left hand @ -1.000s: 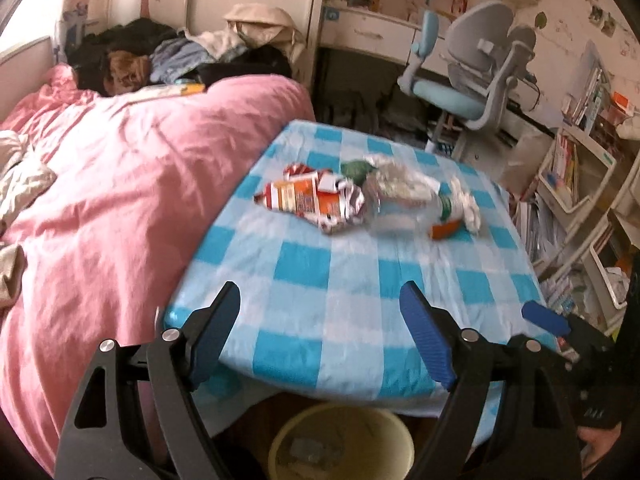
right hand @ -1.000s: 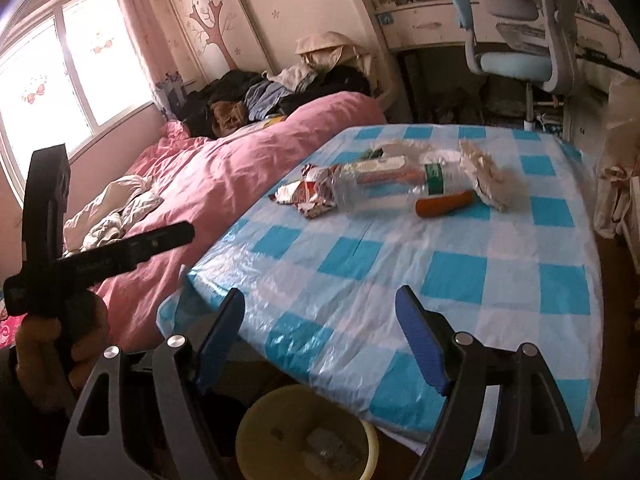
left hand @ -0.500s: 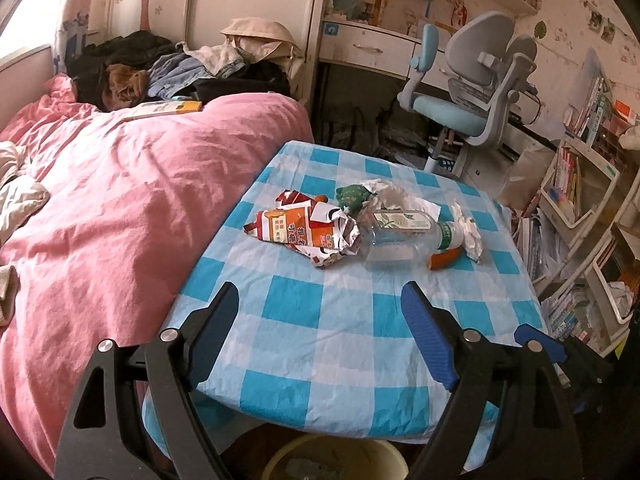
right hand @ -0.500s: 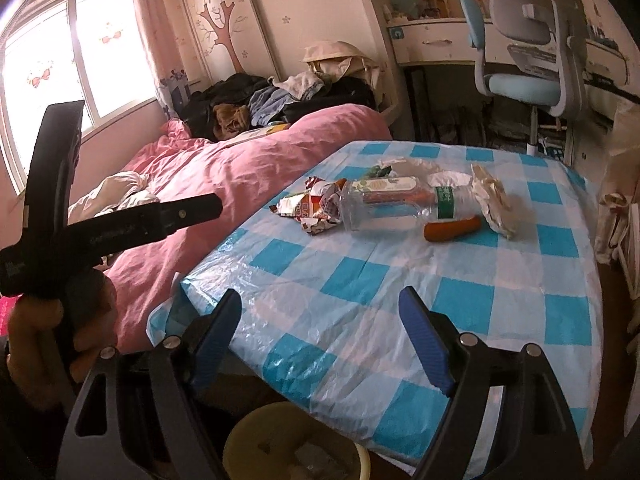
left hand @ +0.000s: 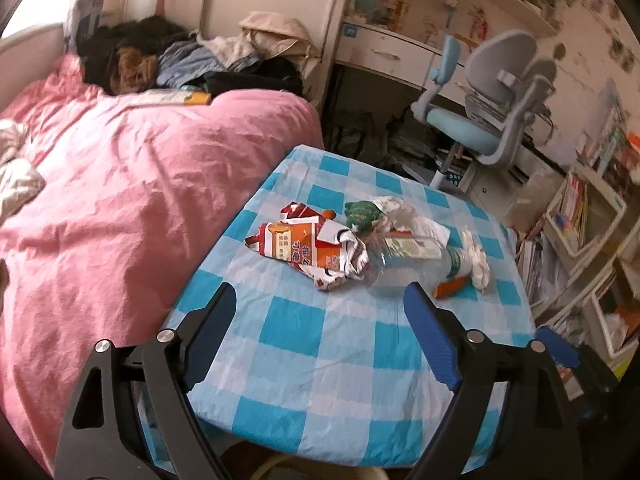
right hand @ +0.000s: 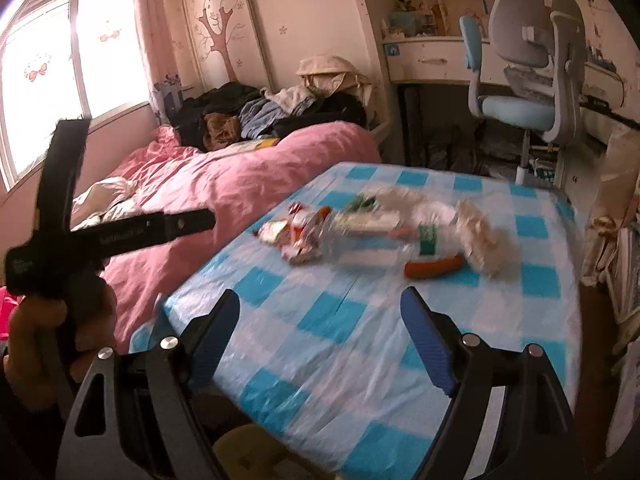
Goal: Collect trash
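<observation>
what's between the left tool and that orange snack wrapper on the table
Nothing visible. The left tool is open above the near end of the checked tablecloth, and only bare cloth lies between it and the orange wrapper. The clear bottle lies against the wrapper's right side, not in front of it.

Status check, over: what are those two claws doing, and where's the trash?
Left gripper, right gripper open, empty. Trash pile mid-table, untouched: wrapper, plastic bottle, tissue. Nothing blocking.
</observation>
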